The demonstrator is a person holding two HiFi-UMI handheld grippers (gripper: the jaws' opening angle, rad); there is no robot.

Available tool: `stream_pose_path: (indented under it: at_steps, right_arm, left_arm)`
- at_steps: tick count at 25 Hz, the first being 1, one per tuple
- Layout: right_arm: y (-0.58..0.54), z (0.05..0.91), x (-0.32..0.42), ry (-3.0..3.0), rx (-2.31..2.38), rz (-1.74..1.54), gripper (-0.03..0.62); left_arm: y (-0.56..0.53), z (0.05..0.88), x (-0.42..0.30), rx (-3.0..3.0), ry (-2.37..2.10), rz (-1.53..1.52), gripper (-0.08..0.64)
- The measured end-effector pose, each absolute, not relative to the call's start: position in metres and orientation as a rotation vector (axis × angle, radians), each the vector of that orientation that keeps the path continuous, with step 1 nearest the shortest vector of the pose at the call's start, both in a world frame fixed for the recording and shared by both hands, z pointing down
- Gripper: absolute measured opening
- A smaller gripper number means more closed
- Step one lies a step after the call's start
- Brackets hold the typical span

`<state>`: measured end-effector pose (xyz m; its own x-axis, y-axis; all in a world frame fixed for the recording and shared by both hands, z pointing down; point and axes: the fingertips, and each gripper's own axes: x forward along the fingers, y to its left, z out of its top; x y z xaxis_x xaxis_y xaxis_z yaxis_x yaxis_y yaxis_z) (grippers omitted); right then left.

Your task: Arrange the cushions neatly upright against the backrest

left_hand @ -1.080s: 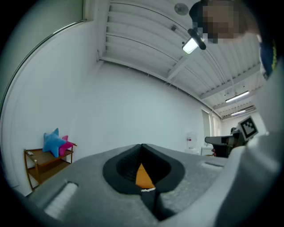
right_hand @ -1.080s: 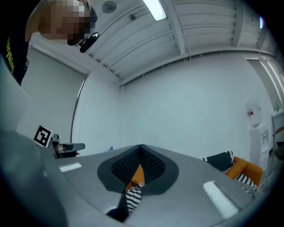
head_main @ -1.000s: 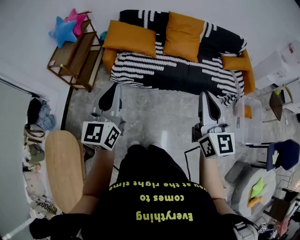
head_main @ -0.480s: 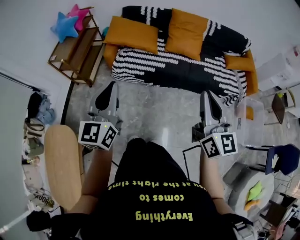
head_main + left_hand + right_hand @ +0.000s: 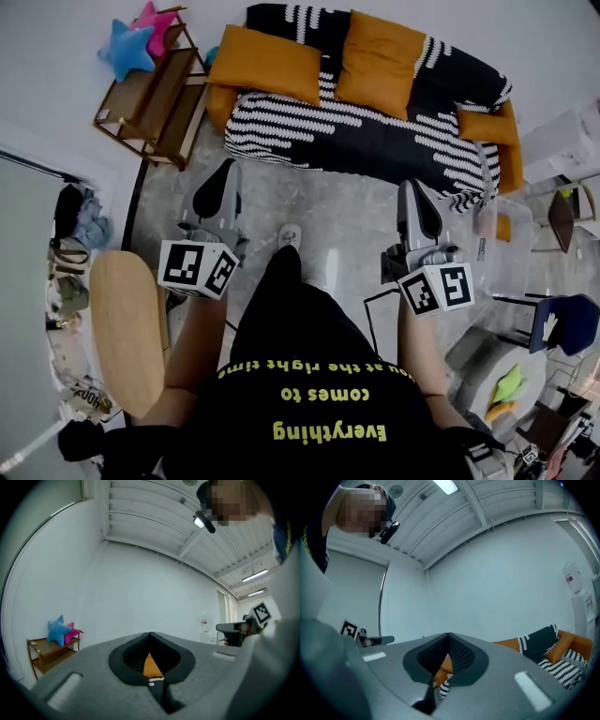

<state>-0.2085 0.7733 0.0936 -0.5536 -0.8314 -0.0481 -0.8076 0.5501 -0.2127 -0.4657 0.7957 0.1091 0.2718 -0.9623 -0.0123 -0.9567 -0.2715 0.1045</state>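
With each pair of jaws pressed together on nothing, the left gripper [image 5: 225, 176] and the right gripper [image 5: 413, 192] point level toward the sofa [image 5: 375, 142], side by side over the grey floor [image 5: 319, 211] and clear of the seat. On the striped black-and-white sofa, one large orange cushion [image 5: 265, 64] sits at the left end, a second [image 5: 380, 64] leans on the backrest near the middle, and a smaller orange one [image 5: 486, 125] lies at the right end. Left of the sofa, a wooden shelf [image 5: 150, 108] carries a blue star plush [image 5: 127, 49] and a pink one [image 5: 156, 21].
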Motion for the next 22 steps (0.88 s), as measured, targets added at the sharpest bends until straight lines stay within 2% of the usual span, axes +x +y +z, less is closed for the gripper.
stream_pose_path:
  at_steps: [15,22]
  right_arm:
    - [0.603,0.081,-0.273,2.598,-1.465,-0.206,0.011]
    - [0.548,0.092,-0.279,2.607,-1.534,-0.211,0.011]
  left_arm:
    - [0.613,0.097,-0.528,2.499,-1.78,-0.155,0.0]
    - [0.547,0.102,-0.536,2.496,-1.738,-0.154,0.0]
